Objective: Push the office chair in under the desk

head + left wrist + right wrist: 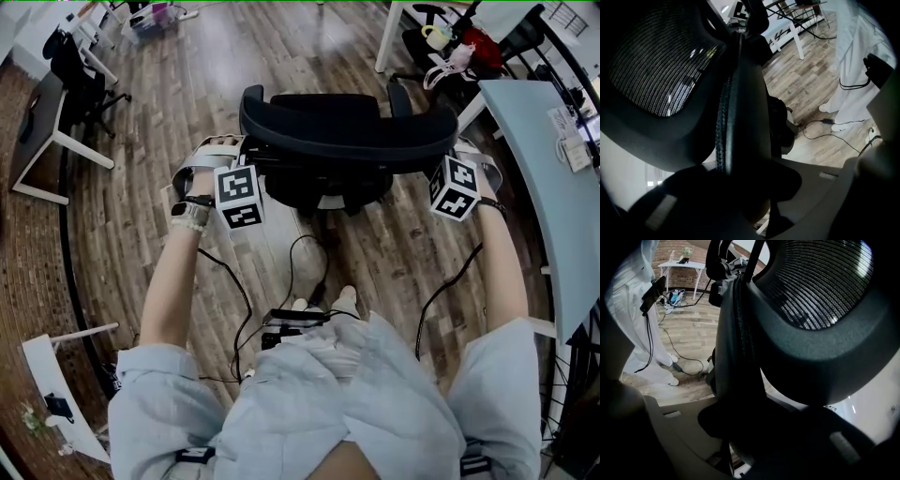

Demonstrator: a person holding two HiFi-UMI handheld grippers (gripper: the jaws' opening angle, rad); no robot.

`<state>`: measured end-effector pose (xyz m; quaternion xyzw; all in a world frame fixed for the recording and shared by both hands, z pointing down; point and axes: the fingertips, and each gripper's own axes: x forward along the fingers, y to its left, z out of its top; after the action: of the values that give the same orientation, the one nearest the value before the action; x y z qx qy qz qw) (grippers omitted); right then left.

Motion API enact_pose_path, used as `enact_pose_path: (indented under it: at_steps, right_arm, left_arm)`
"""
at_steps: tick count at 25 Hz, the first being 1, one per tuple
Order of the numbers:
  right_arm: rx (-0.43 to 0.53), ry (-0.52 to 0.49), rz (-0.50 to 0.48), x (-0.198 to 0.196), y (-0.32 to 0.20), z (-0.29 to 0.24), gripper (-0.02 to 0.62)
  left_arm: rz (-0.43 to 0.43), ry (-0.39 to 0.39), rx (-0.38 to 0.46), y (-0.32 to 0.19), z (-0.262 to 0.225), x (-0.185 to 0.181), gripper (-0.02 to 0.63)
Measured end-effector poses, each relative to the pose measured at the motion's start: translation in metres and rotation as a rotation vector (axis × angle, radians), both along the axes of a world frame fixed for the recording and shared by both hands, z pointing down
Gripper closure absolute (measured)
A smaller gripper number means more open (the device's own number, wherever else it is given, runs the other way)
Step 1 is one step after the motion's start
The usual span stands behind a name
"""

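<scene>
Desk (pixel 539 169) lies at right, well apart from the office chair (pixel 347 141) standing mid-floor. Left gripper (pixel 745 187) and right gripper (pixel 750 427) are each clamped tight on one side edge of its back. Step, as judged: hold taken, push pending. Next: swing chair rightward, roll toward desk.

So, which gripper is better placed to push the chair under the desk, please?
Left, marginally: the left gripper and right gripper both clamp the office chair, but the desk lies rightward, so left pushes from the far side.

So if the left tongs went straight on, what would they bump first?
The office chair's backrest. Its edge sits right between the left tongs, so they look to have no free way ahead.
</scene>
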<state>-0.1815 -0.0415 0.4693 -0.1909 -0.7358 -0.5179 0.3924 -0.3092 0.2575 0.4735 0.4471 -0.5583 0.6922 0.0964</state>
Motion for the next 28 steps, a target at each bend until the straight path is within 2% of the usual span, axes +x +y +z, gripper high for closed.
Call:
enact_pose_path:
  at_steps: [13, 28]
  right_arm:
    - [-0.002, -0.011, 0.109, 0.057, -0.017, -0.001, 0.446]
    - [0.003, -0.024, 0.249, 0.129, -0.011, -0.005, 0.443]
  left_arm:
    - [0.111, -0.001, 0.035, -0.034, -0.002, 0.029, 0.514]
    - [0.241, -0.005, 0.051, -0.052, -0.006, 0.064, 0.514]
